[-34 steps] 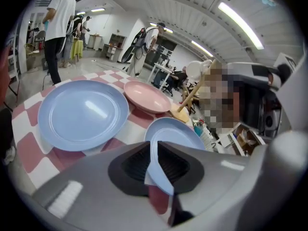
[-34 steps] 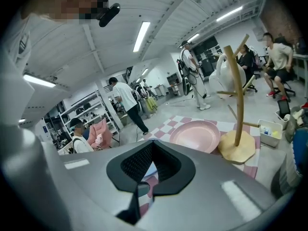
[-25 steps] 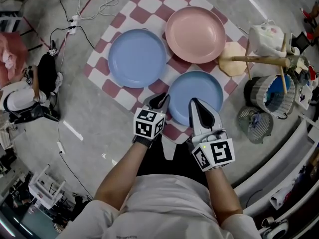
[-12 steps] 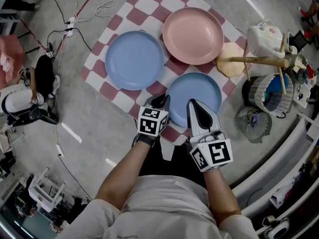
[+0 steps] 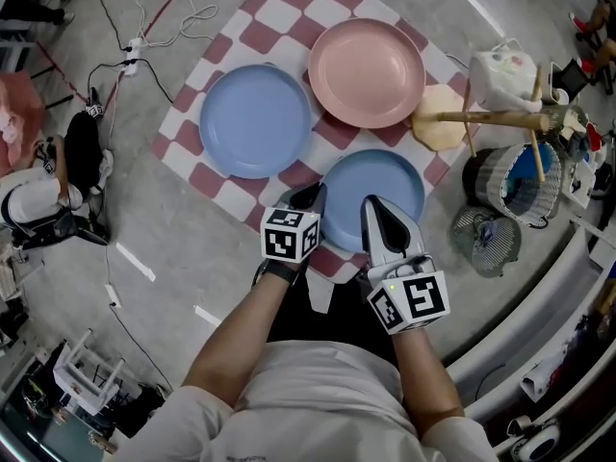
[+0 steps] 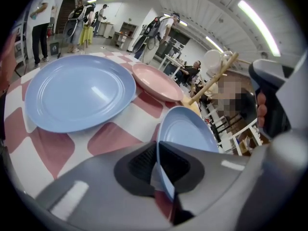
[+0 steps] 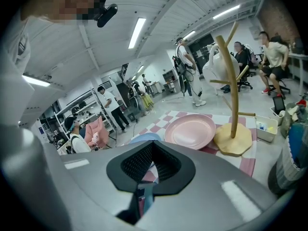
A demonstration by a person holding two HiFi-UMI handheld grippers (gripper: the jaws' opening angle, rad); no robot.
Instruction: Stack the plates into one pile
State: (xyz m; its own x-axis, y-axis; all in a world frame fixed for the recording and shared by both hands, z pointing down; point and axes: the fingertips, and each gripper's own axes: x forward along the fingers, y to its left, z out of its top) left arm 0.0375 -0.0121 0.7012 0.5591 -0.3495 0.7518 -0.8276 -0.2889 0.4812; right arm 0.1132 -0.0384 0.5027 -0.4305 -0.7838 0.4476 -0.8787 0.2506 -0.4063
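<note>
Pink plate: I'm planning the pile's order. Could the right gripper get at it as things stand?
Probably not yet: the right gripper looks shut on the rim of the near blue plate, as is the left gripper. Once freed, nothing lies between it and the pink plate.

The head view looks steeply down from well above a checked cloth on the floor, with the person's arms at the bottom edge. The left gripper view rides on the left gripper, low and very near the cloth, facing across the small blue plate toward the large blue plate. The right gripper view rides on the right gripper, also low, angled upward to take in the ceiling. All three views share the pink plate and wooden stand.
</note>
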